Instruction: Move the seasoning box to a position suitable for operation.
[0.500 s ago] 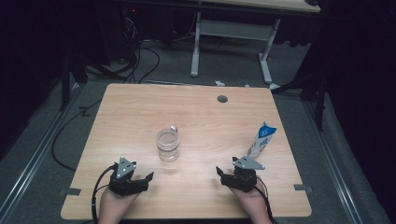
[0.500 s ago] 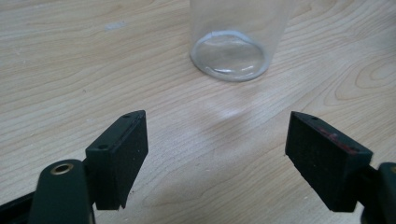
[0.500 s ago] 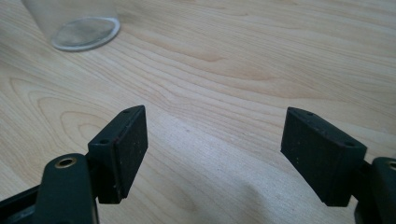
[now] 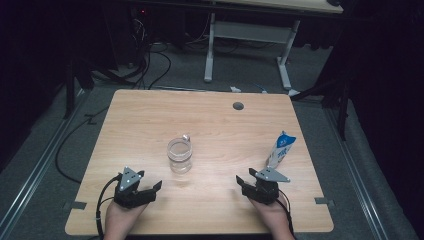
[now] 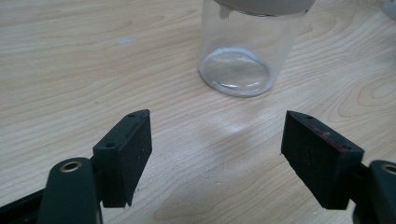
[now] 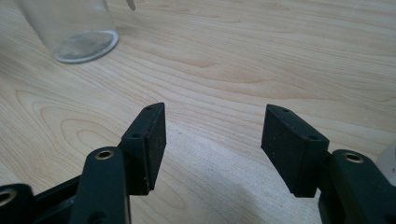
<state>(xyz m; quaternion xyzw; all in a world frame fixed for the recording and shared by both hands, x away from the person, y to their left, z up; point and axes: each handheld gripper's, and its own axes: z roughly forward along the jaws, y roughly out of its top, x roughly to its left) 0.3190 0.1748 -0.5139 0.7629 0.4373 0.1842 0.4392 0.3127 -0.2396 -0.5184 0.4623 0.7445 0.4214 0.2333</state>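
Dark room, grey carpet floor, cables and a white desk frame behind. Light wooden table in the middle, round grommet hole near far edge. Clear glass jar upright at table centre, empty, nothing touching it. Blue-and-white carton upright toward right edge, just beyond right gripper, well apart from jar.

Left gripper at near left of table, held in left hand, jaws spread wide, nothing between, pointing toward jar. Left gripper view: black pads wide apart over bare wood, jar straight ahead, near but not touched, base ring clear.

Right gripper at near right, in right hand, jaws wide too, nothing held. Grey three-cornered plate on top. Right gripper view: pads apart over bare table, jar off at upper left, well apart.

Both grippers low by the near edge, each trailing a black cable.
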